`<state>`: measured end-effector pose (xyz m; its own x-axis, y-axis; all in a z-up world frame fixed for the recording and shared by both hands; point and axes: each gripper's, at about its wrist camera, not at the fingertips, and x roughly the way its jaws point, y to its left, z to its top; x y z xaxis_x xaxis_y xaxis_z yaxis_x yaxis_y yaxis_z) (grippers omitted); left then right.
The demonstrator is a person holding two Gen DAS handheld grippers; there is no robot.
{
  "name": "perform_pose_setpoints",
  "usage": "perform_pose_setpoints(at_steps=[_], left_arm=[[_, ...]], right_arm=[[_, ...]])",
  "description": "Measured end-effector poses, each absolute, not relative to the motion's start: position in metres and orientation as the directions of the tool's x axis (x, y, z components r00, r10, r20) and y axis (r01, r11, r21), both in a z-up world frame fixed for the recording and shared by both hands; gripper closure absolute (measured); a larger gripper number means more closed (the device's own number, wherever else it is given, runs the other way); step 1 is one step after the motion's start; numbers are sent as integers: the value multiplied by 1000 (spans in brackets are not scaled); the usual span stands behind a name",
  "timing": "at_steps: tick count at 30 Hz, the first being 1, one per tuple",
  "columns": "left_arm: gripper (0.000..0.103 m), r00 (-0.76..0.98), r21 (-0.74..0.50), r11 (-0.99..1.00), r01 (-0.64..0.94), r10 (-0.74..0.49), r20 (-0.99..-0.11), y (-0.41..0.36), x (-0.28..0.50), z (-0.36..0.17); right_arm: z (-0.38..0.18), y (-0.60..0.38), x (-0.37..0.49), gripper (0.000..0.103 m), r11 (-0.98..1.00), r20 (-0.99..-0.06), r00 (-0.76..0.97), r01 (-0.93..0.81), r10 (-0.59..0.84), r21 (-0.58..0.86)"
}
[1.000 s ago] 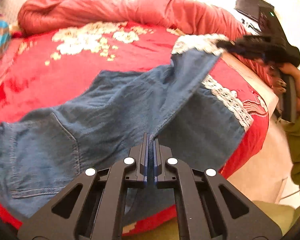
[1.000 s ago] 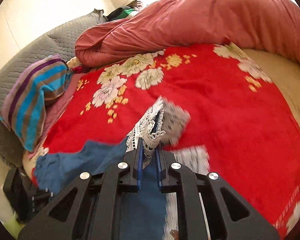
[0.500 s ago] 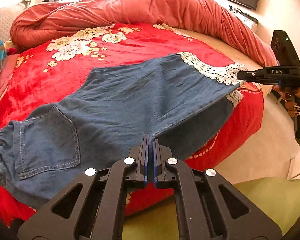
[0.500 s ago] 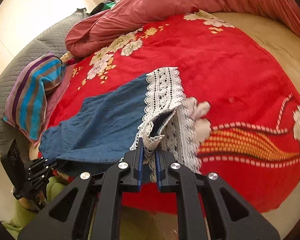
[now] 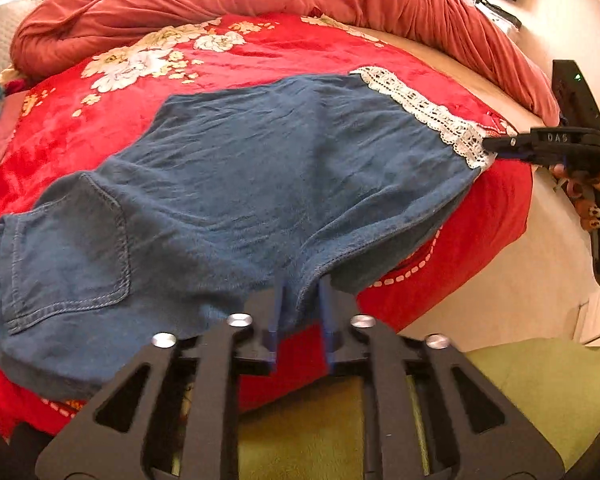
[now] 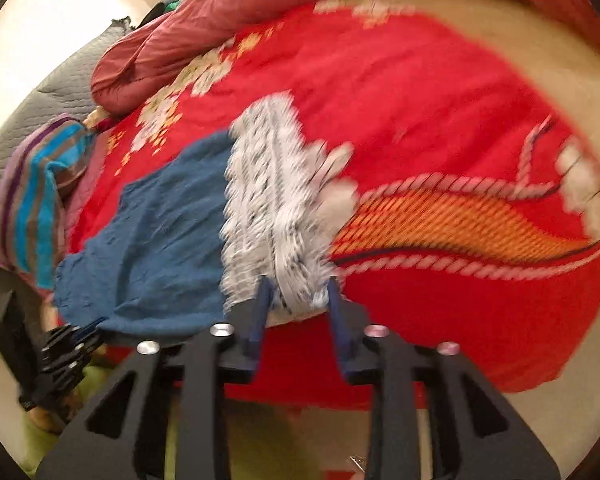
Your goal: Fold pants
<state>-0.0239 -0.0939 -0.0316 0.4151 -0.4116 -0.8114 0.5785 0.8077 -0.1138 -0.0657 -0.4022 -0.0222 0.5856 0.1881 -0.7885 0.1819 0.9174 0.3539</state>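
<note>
Denim pants (image 5: 236, 184) lie flat on the red bed cover (image 5: 100, 120), long axis running left to right: waist and pocket at my left, lace hem (image 5: 428, 112) at far right. My left gripper (image 5: 300, 292) stands open around the near seam edge; my right gripper (image 6: 296, 300) is spread wide at the lace hem, so it sits nearer for the fold toward the waist.

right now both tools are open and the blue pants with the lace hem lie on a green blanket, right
Not quite: the blanket is red with a floral print, not green, as the left wrist view shows. The rest holds: the left tool and the right tool are both open, and the blue pants with the lace hem lie on it.
</note>
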Motion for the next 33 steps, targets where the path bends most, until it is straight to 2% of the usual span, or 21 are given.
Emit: perform_pose_setpoints(at_steps=[4,5,6,9,12,15,18,24,27,29,31,32,33], left_arm=[[66,463,-153,818,555,-456,-760,-73,-33,-9],[58,487,-157,831,534,-454,-746,-64,-33,-3],[52,525,-158,856,493,-437,-730,-50,-32,4],[46,605,-138,934,331,-322,-728,-11,-21,12],[45,641,-91,984,153,-169,-749,21,-6,11],[44,620,-102,987,126,-159,-768,27,12,1],[45,579,-29,998,60,-59,-813,35,22,-21],[50,586,-49,996,76,-85,-806,49,11,-27],[58,593,-91,994,65,-112,-797,61,11,-29],[58,601,-119,991,62,-132,-788,66,10,-28],[58,609,-132,990,50,-136,-782,64,9,-22],[56,614,-134,990,52,-138,-777,63,7,-18],[50,635,-127,989,72,-144,-759,58,3,-5]], right_arm=[[3,-390,-65,58,967,-740,663,99,112,235],[4,-383,-63,57,972,-734,667,60,129,225],[4,-375,-59,56,974,-728,667,19,157,228],[1,-343,-48,56,972,-722,652,-111,230,210],[-9,-308,-37,55,963,-742,619,-230,256,141],[-21,-293,-27,52,959,-777,580,-265,243,102],[-42,-294,-19,53,975,-831,533,-218,159,47],[-51,-311,-29,55,976,-836,522,-206,169,69],[-56,-315,-29,55,974,-833,522,-209,185,86],[-54,-313,-30,55,972,-834,520,-221,186,79],[-41,-320,-33,53,965,-819,521,-217,240,144],[-30,-328,-34,53,959,-790,547,-215,276,186],[-19,-334,-34,53,957,-763,579,-211,287,200]])
